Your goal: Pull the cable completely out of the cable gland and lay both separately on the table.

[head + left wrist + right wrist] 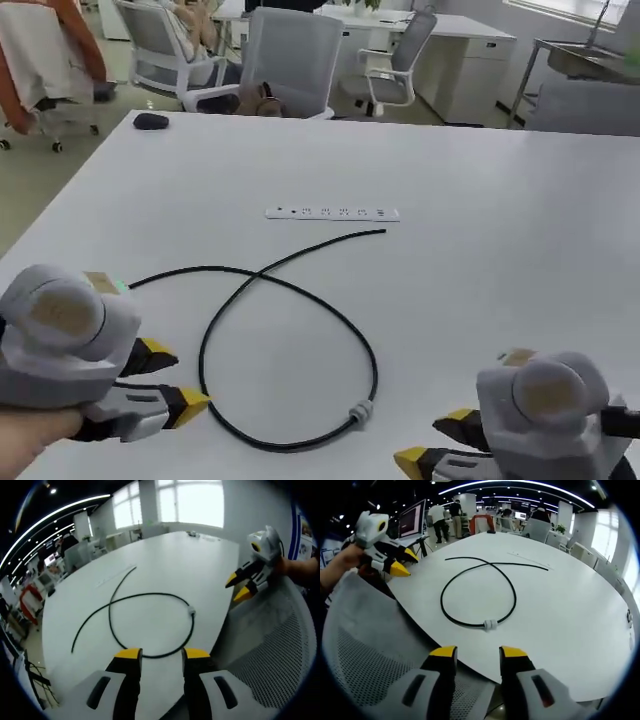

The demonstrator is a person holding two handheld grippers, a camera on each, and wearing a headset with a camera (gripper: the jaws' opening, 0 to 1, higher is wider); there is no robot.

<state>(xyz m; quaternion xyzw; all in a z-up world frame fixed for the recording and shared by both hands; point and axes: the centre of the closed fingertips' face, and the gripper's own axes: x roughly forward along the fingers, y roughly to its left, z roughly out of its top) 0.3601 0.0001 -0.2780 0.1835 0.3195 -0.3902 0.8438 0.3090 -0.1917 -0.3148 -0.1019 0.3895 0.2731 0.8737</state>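
Jaws on left gripper (190,378) and right gripper (417,442) stand apart, empty. Bottom-centre, the cable gland (360,412) sits on the looped cable (200,268). I'd pinch the cable gland firmly and pull the cable straight.

Wide white table (500,200) up front, a power strip (332,213) lying flat near its middle, grey office chairs (290,60) along the far edge and white desks (470,50) behind them. Bright windows (195,502) glare on one side, light strips (92,500) curve across the dark ceiling, and people (440,517) stand near a monitor (412,517).
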